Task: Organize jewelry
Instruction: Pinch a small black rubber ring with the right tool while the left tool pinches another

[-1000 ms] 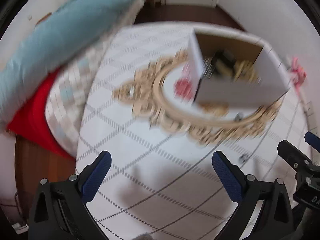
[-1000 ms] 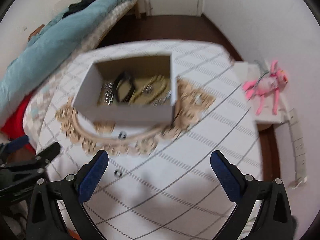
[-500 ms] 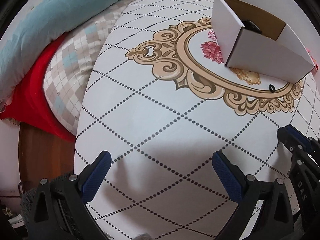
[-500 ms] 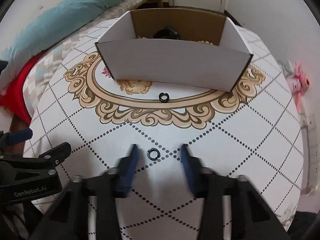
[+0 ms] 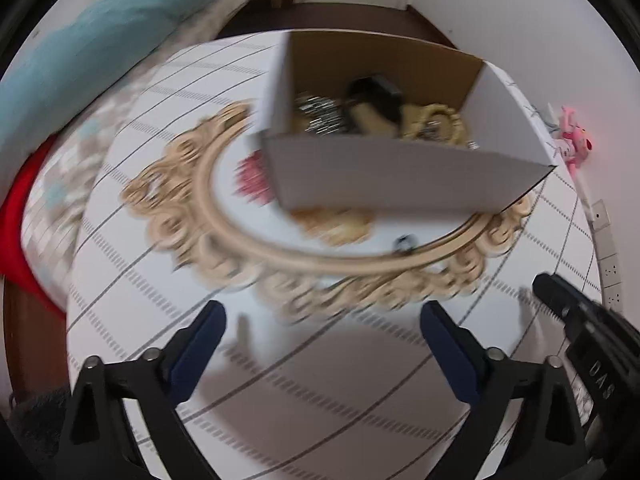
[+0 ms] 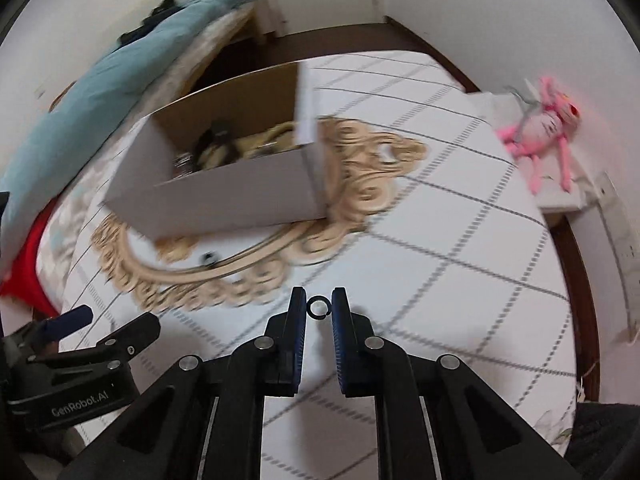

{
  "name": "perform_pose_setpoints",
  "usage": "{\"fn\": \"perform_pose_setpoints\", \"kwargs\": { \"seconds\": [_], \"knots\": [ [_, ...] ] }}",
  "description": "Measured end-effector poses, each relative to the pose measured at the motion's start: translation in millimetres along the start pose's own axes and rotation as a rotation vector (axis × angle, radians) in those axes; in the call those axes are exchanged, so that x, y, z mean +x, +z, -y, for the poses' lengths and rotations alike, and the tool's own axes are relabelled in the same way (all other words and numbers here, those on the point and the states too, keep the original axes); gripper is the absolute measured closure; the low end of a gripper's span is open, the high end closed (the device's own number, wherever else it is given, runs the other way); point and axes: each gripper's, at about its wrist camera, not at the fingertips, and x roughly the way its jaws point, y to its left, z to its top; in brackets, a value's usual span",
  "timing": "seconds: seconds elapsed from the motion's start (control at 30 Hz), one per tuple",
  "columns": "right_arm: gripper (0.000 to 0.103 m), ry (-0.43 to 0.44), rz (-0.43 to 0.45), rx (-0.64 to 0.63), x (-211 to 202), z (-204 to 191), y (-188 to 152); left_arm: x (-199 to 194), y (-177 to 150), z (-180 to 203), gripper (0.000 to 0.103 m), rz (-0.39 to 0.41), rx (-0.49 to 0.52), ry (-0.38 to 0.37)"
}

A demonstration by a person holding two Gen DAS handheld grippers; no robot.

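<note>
Presently, findings by item:

Right gripper (image 6: 318,307): fingers drawn nearly together at lower centre of the right wrist view, pinching a small black ring (image 6: 318,306) at the very tips; ring appears lifted clear of the table, though blur leaves this uncertain.

Left gripper (image 5: 322,334): jaws spread wide at the bottom of the left wrist view, holding nothing, hanging above the patterned tabletop (image 5: 160,280).

Second ring (image 5: 404,243): dark, lying loose on the table just in front of the box's near wall, centre right of the left view.

Box (image 6: 224,196): open white cardboard box, left of centre in the right view, already containing dark and gold jewelry (image 5: 384,116); pieces too blurred to identify.

Surroundings: pink plush toy (image 6: 540,128) at upper right, well apart from the work.

Step in hand: judged to be the carry of the gripped ring toward the box.

Next move: calls for clearing the near wall, centring over the opening, then releasing. Grip is at the fingertips only, so a slip is possible. The second ring remains to be collected.
</note>
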Motion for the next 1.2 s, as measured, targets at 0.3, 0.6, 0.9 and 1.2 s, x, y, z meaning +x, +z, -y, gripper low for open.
{"fn": "perform_pose_setpoints", "kwargs": {
  "seconds": [0.3, 0.6, 0.9, 1.2],
  "knots": [
    [0.09, -0.028, 0.006, 0.071, 8.6, 30.2, 5.5, 23.8, 16.4, 30.4, 0.039, 0.022, 0.031, 0.016],
    [0.089, -0.028, 0.003, 0.107, 17.1, 41.5, 8.4, 24.6, 26.8, 35.2, 0.084, 0.043, 0.05, 0.001],
    [0.089, -0.024, 0.016, 0.109, 12.0, 42.1, 8.9, 21.3, 20.6, 30.3, 0.094, 0.053, 0.056, -0.011],
    [0.089, 0.008, 0.051, 0.088, -7.7, 30.3, 11.3, -3.8, 6.8, 23.0, 0.094, 0.08, 0.056, -0.032]
  ]
}}
